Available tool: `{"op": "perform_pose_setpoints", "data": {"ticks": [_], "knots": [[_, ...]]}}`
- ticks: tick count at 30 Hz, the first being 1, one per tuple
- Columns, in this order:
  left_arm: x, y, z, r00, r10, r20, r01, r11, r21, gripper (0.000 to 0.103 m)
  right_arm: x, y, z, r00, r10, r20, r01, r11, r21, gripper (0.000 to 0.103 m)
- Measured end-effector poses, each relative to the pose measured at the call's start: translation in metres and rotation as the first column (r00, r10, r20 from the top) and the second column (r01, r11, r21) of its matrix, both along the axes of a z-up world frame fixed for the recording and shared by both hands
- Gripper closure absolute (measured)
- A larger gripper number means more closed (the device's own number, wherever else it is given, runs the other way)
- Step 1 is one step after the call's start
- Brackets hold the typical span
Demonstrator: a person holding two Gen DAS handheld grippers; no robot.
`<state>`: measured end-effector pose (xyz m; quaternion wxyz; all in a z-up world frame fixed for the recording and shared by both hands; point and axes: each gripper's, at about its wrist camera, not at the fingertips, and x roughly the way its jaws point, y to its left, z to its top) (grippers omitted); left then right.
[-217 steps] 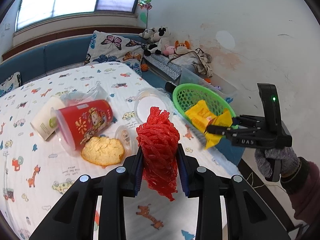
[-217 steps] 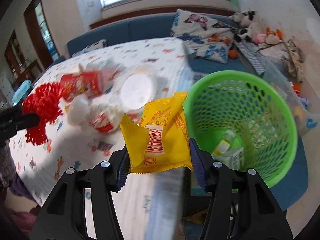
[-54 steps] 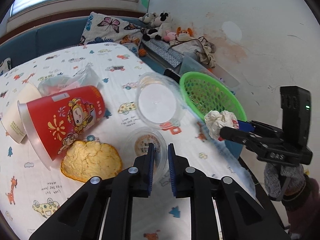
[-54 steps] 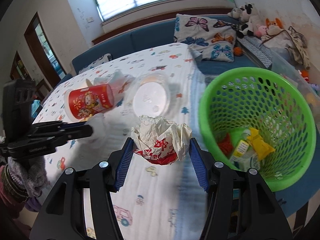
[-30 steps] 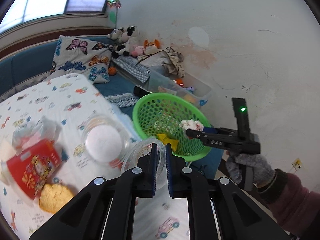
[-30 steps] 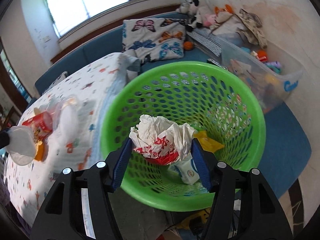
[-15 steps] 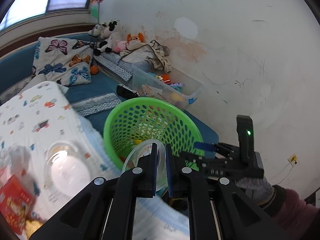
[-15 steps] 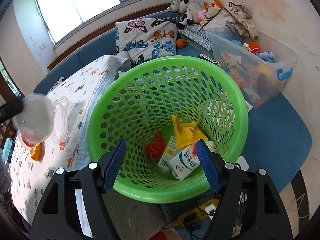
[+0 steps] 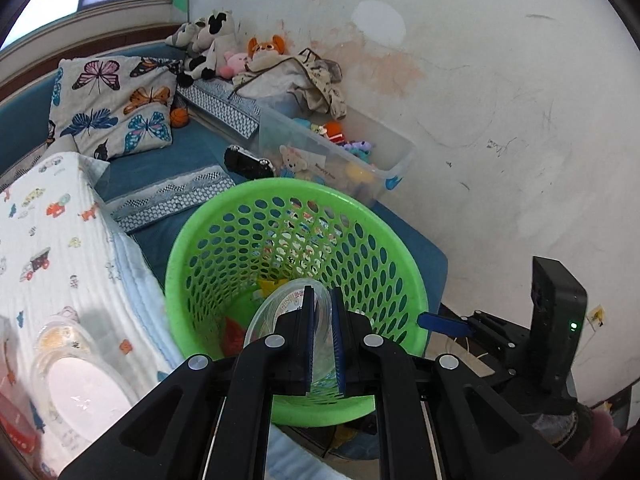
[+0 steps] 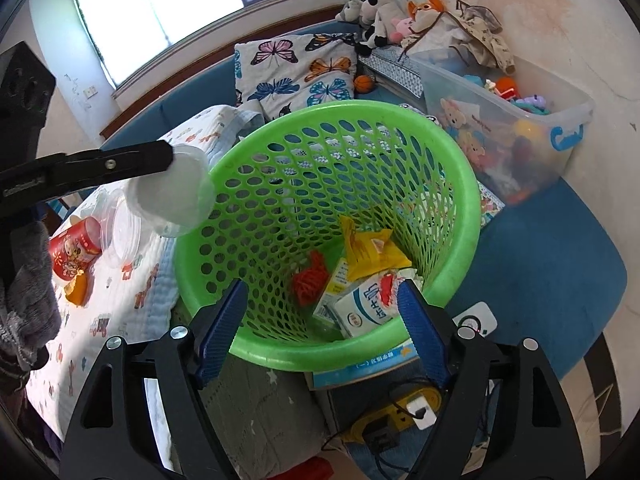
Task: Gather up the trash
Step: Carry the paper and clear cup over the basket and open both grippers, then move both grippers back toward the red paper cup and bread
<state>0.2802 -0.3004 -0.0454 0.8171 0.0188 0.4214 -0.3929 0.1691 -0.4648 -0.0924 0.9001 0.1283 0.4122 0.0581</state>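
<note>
My left gripper [image 9: 321, 312] is shut on the rim of a small clear plastic cup [image 9: 276, 312] and holds it over the near edge of the green mesh basket [image 9: 200, 240]. In the right wrist view the cup [image 10: 170, 194] hangs at the basket's [image 10: 460, 168] left rim. My right gripper [image 10: 320, 316] is open and empty above the basket. Inside lie a yellow wrapper [image 10: 370, 252], red netting [image 10: 308, 278], a milk carton [image 10: 364, 310] and a crumpled paper ball [image 10: 394, 280].
The table with the cartoon-print cloth [image 9: 48, 240] is to the left, holding a clear lidded tub [image 9: 76, 392], a red cup [image 10: 72, 252] and an orange peel [image 10: 76, 290]. A clear toy bin [image 10: 508, 128] and butterfly pillows [image 9: 112, 116] stand behind the basket.
My left gripper has carried the clear cup from the table to over the basket. My right gripper opened and let the crumpled paper ball fall into the basket.
</note>
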Motion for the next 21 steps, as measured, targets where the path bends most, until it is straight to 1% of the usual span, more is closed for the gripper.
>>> {"op": "perform_pose_setpoints", "data": {"ticks": [4,5,7,10,16,21], "knots": [[0.002,-0.006,-0.009,1.000,-0.002,-0.021,0.002,1.000,0.010,0.094,0.000,0.001,0.000,1.000,0.004,0.001,-0.004,1.000,0.007,0.026],[0.002,-0.006,-0.011,1.000,0.001,-0.021,-0.001,1.000,0.014,0.089,0.000,0.001,0.000,1.000,0.005,0.000,-0.005,1.000,0.011,0.026],[0.003,-0.006,-0.013,1.000,0.006,-0.022,-0.005,1.000,0.017,0.087,-0.001,0.001,0.000,1.000,0.007,0.001,-0.007,1.000,0.010,0.026],[0.001,-0.001,-0.015,1.000,0.008,-0.023,-0.008,1.000,0.013,0.087,-0.003,0.003,0.001,1.000,0.009,0.005,-0.009,1.000,0.011,0.026],[-0.012,0.023,-0.008,0.999,0.036,0.011,-0.036,0.999,0.019,0.086,-0.008,0.010,0.012,1.000,0.018,0.025,-0.018,1.000,0.004,0.026],[-0.027,0.060,0.000,0.995,0.090,0.034,-0.090,0.996,0.003,0.079,-0.011,0.025,0.019,0.999,0.036,0.036,-0.036,0.999,0.002,0.026]]}}
